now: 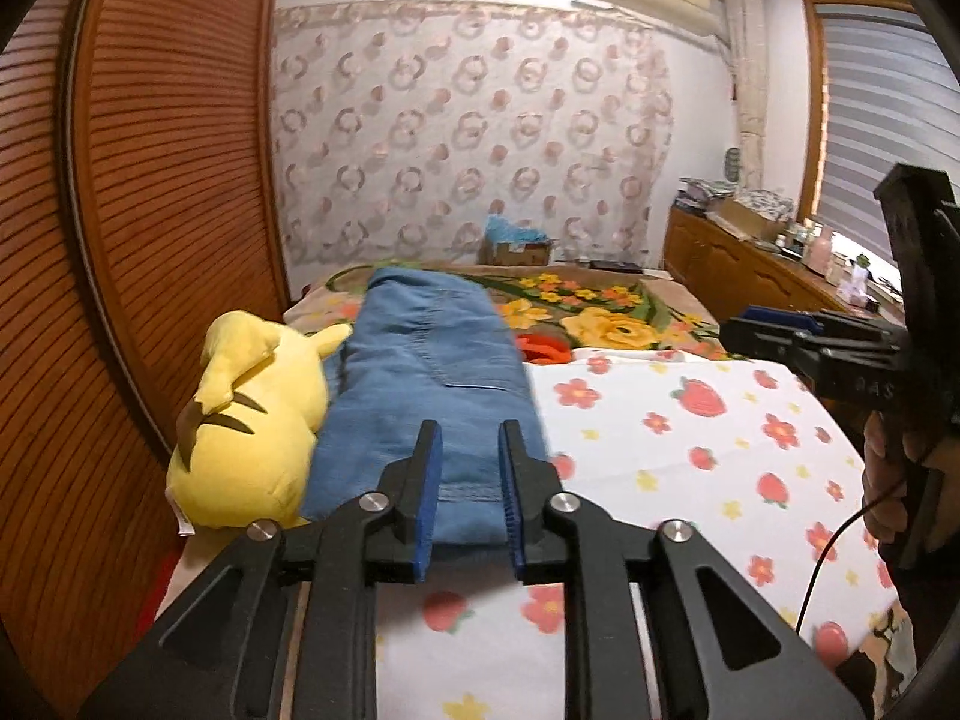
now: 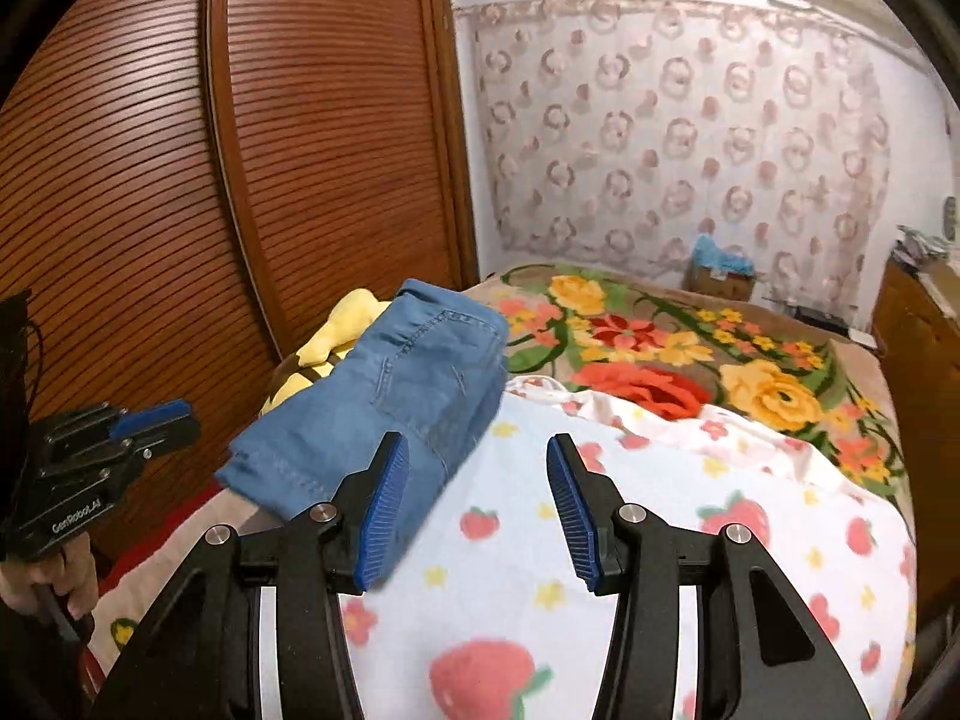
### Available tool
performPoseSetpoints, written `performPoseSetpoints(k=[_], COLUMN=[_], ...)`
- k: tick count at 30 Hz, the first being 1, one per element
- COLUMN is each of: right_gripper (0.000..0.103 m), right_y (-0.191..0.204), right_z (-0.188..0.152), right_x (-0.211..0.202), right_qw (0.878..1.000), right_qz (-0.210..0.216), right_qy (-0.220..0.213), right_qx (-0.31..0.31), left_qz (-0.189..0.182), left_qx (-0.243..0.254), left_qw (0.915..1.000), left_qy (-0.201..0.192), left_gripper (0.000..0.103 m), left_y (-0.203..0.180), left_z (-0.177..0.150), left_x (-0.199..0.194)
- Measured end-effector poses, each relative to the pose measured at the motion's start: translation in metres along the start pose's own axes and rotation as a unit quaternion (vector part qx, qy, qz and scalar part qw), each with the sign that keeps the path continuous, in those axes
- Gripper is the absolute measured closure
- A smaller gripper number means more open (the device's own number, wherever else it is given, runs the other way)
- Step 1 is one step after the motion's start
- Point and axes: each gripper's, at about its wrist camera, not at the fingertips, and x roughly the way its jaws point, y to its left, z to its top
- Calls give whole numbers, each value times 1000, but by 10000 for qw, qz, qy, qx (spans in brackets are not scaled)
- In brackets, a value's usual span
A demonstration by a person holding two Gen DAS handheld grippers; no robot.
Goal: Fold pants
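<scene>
Folded blue jeans (image 1: 429, 372) lie lengthwise on the left part of the bed, pocket side up, and appear again in the right wrist view (image 2: 396, 396). My left gripper (image 1: 470, 438) hovers over their near end with its jaws a little apart; denim shows through the gap and the pads do not press it. From the right wrist view the left gripper (image 2: 174, 417) hangs off the bed's left side, apart from the jeans. My right gripper (image 2: 474, 450) stands open over the strawberry sheet (image 2: 660, 540), just right of the jeans, holding nothing. It shows at the right edge of the left wrist view (image 1: 732, 333).
A yellow plush toy (image 1: 252, 414) lies against the jeans' left side. A louvred wooden wardrobe door (image 1: 168, 180) stands close on the left. A floral blanket (image 2: 690, 348) covers the far bed. A cardboard box (image 1: 519, 252) and a wooden sideboard (image 1: 738, 270) stand beyond.
</scene>
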Motion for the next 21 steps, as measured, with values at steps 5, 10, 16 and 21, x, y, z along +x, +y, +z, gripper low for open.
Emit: performPoseSetpoints(k=[5,10,16,21], right_gripper=[53,53,53,53], right_y=[6,10,17,26], right_z=[-33,-55,-71,-82], right_x=[-55,-91,-121,-149], right_qw=[9997,9989,9973,9953], right_qz=[-208,-364,-582,-748], right_qy=[-130,-203,-317,-439], right_qx=[81,195,309,432], left_qz=[-197,-406,-567,-625], left_qx=[118,204,291,304], left_qw=[9997,9989,9973,9960], left_qy=[-87,-151,-352,-565], left_gripper=[55,22,0,0], left_y=[-25,-50,-77,-92], left_z=[-6,-14,-20,-18], left_x=[-17,-30,-52,-74])
